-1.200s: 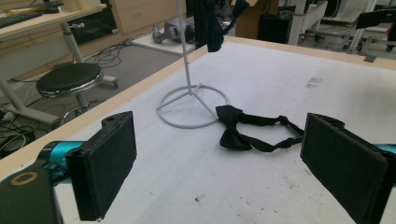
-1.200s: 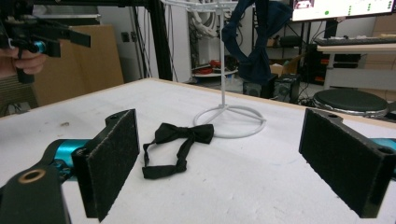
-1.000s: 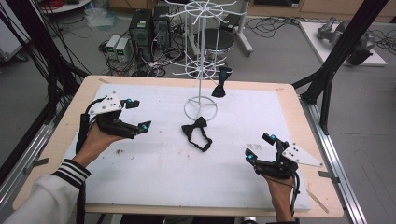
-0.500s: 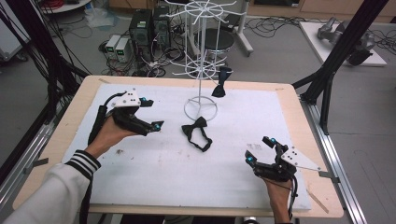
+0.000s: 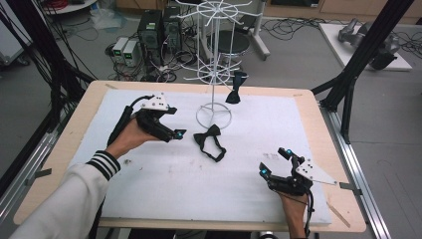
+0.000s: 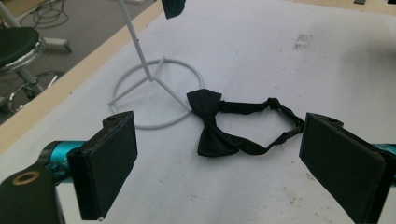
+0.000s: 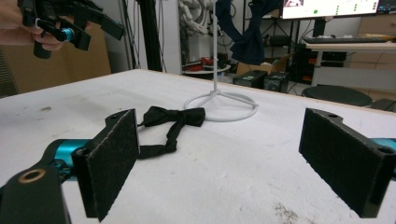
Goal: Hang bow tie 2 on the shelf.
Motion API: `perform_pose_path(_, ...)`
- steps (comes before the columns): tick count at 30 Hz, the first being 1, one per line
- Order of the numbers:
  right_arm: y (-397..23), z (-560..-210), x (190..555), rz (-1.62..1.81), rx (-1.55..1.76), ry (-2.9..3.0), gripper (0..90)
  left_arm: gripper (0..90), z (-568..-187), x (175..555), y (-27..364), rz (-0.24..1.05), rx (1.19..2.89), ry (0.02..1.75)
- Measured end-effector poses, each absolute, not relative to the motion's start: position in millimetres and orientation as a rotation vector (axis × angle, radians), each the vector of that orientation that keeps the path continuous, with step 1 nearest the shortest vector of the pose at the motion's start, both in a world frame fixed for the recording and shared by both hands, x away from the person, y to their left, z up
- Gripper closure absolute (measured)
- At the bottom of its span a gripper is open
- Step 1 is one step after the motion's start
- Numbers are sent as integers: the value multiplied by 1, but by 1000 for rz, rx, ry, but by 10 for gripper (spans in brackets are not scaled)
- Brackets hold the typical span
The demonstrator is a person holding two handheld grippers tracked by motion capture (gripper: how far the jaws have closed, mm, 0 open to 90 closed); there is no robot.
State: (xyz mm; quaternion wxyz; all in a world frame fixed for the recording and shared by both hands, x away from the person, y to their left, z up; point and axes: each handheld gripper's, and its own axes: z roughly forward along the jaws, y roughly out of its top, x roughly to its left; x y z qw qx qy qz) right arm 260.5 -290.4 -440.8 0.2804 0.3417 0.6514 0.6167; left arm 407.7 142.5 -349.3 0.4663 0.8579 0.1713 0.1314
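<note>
Bow tie (image 5: pixel 209 143) work is noted on a white mat (image 5: pixel 149 179) over a wooden table (image 5: pixel 59 149). A white wire stand (image 5: pixel 213 64) is placed at the far middle of the mat, and a second bow tie (image 5: pixel 235 93) is seen hanging from one of its lower hooks. The loose bow tie is found lying flat on the mat just in front of the stand's ring base, its strap in a loop.

Since a second ago the left gripper (image 5: pixel 178 134) has been brought across the mat toward the loose tie and is now just beside it, apparently above the mat. Its jaws are held wide apart, with the tie framed beyond them, untouched. A pick-up is judged imminent. The right gripper (image 5: pixel 274 162) is kept near the front right corner, jaws likewise wide and empty.
</note>
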Motion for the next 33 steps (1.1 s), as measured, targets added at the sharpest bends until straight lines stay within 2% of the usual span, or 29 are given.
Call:
perform_pose_path(25, -288, -452, 259, 1640, 880, 1744, 116, 125, -358, 439, 98, 241, 2274, 368)
perform_pose_path(33, -288, -452, 258, 1636, 870, 1736, 116, 137, -374, 446, 90, 247, 2340, 369)
